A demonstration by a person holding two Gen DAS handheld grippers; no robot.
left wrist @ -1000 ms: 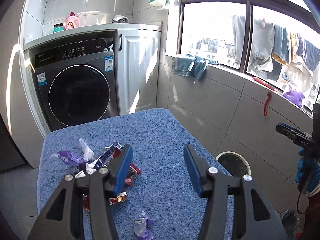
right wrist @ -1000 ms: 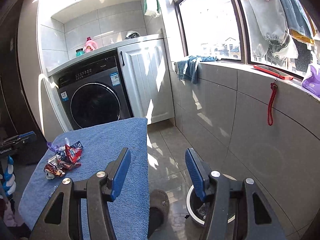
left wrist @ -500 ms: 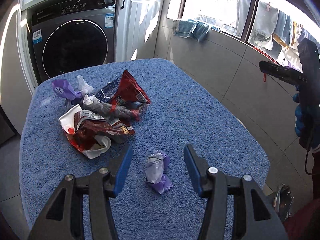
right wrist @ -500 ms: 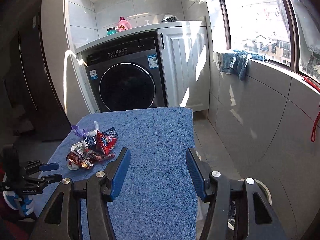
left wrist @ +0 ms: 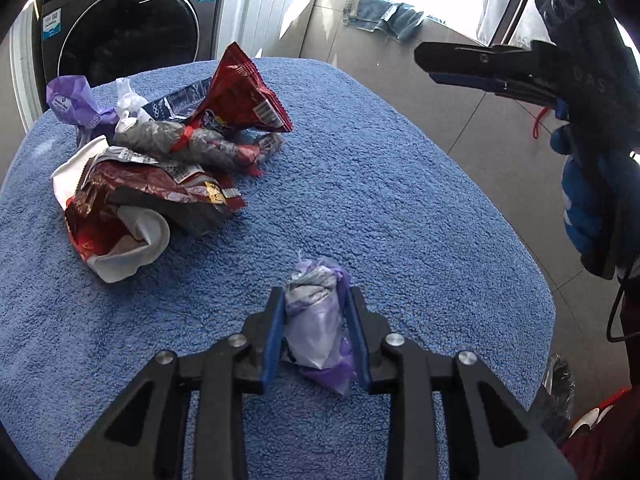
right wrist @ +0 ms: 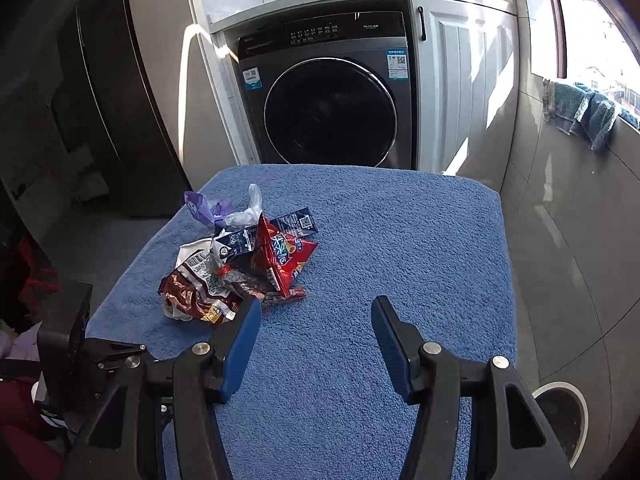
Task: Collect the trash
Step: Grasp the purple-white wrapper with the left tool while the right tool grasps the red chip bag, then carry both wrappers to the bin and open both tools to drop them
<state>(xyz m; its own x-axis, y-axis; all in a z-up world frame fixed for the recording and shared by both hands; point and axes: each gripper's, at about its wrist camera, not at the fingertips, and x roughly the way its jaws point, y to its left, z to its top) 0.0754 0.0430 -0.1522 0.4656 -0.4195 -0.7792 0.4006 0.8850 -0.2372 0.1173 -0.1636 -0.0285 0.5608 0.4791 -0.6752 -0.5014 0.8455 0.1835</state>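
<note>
A crumpled purple and white wrapper (left wrist: pixel 316 320) lies on the blue towel-covered table (left wrist: pixel 400 200), near its front edge. My left gripper (left wrist: pixel 315 295) is down around it. Its jaws are closing, and both blue pads touch the wrapper's sides. A pile of trash (left wrist: pixel 160 168) lies further back on the left, with red and brown snack bags, white paper and a second purple wrapper. My right gripper (right wrist: pixel 316 306) hangs open over the towel (right wrist: pixel 400 240) with nothing between its fingers. The pile (right wrist: pixel 240 264) is just ahead of its left finger.
A round white-rimmed bin (right wrist: pixel 560 412) stands on the floor to the right of the table. A dark washing machine (right wrist: pixel 328 112) and a white cabinet (right wrist: pixel 460 92) are behind the table. A tiled wall and a window sill run along the right.
My left gripper came down over the purple wrapper and its jaws narrowed onto it. My right gripper swung left, from over the floor and bin to over the table.
</note>
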